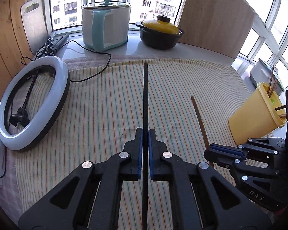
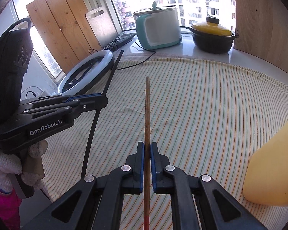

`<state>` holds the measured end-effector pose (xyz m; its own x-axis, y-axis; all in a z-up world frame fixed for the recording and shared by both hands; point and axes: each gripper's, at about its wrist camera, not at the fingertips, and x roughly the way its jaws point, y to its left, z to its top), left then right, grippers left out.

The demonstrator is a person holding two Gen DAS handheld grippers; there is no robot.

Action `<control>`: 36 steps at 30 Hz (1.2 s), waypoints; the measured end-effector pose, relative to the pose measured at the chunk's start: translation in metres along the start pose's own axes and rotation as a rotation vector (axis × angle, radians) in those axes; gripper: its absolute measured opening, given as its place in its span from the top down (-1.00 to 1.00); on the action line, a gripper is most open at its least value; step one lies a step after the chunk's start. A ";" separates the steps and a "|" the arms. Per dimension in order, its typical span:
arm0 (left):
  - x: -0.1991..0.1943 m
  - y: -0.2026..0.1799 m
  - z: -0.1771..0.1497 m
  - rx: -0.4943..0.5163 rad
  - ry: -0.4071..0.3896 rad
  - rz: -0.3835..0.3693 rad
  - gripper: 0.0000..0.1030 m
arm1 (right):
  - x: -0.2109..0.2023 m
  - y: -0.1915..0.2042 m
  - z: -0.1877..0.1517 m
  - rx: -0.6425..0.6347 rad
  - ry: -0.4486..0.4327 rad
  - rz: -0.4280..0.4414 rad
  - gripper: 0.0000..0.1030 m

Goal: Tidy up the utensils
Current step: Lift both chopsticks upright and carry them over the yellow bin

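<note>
Left gripper [image 1: 145, 132] clamped on black chopstick [image 1: 145, 95]; right gripper [image 2: 147, 145] clamped on brown chopstick [image 2: 147, 111]; yellow holder [image 1: 257, 115] nearby, possibly tilted.

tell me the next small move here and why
Probably carry the right gripper toward the yellow cup and tip its brown chopstick in. Both grippers are shut on a stick, the left gripper on a black chopstick. The cup already holds other chopsticks and stands closest to the right gripper.
</note>
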<state>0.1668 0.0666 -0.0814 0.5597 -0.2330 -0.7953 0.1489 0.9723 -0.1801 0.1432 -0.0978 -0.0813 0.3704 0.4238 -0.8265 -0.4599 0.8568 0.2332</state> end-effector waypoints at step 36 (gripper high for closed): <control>-0.123 -0.109 0.056 0.104 -0.397 -0.191 0.94 | -0.221 -0.061 0.016 0.100 -0.520 -0.030 0.93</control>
<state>0.1278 -0.0115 0.0686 0.7804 -0.4165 -0.4663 0.3499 0.9090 -0.2264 0.1023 -0.2391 0.0954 0.7453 0.4664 -0.4764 -0.3727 0.8839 0.2823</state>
